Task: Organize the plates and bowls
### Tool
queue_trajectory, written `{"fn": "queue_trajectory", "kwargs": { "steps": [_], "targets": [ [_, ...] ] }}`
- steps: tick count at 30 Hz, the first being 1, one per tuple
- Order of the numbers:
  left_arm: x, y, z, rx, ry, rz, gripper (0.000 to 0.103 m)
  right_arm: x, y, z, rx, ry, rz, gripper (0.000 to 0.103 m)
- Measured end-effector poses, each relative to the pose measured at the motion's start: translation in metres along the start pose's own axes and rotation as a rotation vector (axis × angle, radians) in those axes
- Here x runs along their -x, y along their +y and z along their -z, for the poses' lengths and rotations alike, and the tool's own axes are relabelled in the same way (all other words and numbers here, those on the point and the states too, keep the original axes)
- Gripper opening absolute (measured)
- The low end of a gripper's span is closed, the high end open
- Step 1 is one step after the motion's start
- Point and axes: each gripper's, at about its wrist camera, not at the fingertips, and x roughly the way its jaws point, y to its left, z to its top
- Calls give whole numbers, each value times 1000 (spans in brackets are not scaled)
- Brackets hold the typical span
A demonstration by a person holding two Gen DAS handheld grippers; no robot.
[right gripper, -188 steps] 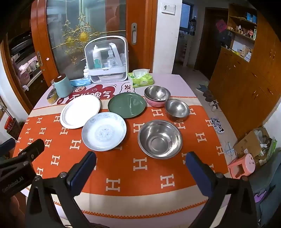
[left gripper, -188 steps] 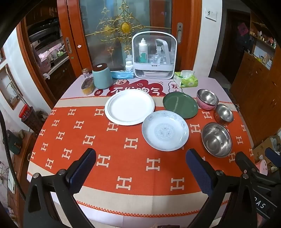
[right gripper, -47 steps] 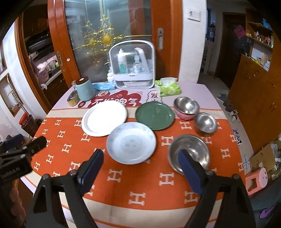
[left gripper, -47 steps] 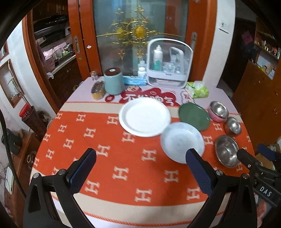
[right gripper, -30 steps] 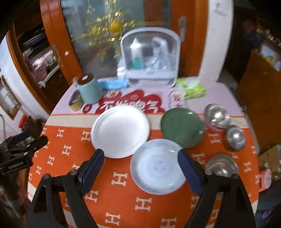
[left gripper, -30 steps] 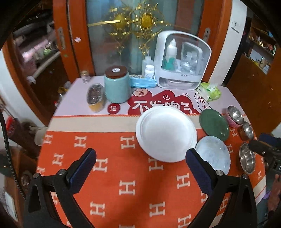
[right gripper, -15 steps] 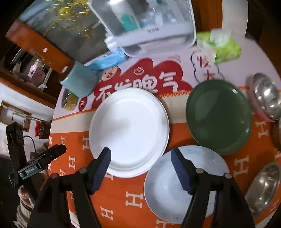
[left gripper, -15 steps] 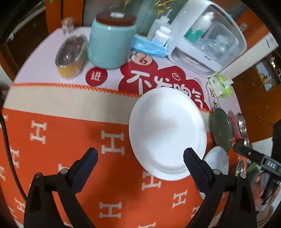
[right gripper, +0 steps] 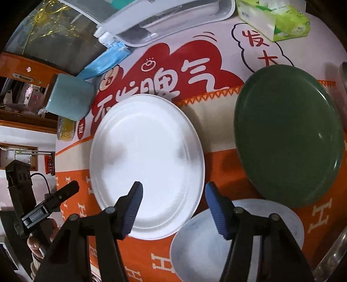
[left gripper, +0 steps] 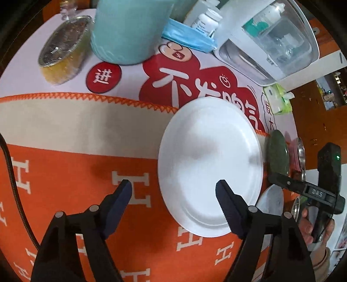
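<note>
on orange cloth white plate (left gripper: 209,160) lies flat, face up; both grippers' fingers (left gripper: 227,206) (right gripper: 133,206) straddle rim, closing, not gripping.

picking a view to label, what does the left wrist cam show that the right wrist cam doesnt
Only the left wrist view: a foil-lidded yellow tub and a white pill bottle.

Only the right wrist view: the full round dark green plate, which is only an edge sliver on the left.

Both: the round white plate, with the left gripper and right gripper open at opposite rims, their jaws just closing.
</note>
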Motion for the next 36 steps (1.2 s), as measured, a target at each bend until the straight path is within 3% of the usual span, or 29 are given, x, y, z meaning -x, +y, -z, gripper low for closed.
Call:
{"fn": "queue_trajectory", "kwargs": {
  "steps": [7, 11, 13, 18, 32, 33, 36],
  "targets": [
    [-14, -2, -7, 1, 42, 44, 60, -16, -10, -7, -27, 28, 9, 51],
    [-21, -4, -11, 0, 59, 54, 58, -21, -14, -9, -34, 37, 13, 45],
    [-24, -5, -13, -2, 67, 55, 48, -24, -15, -10, -36, 43, 14, 41],
    [-26, -3, -16, -10, 73, 24, 39, -28, -19, -9, -41, 51, 18, 37],
    [-40, 11, -16, 63, 107, 33, 35, -28, -11, -11, -15, 35, 40, 36],
    [-41, 8, -16, 54, 111, 21, 29, -28, -10, -11, -12, 34, 47, 34],
    [-39, -1, -13, 11, 91, -53, 23, -28, -8, -9, -2, 29, 71, 29]
  ]
}}
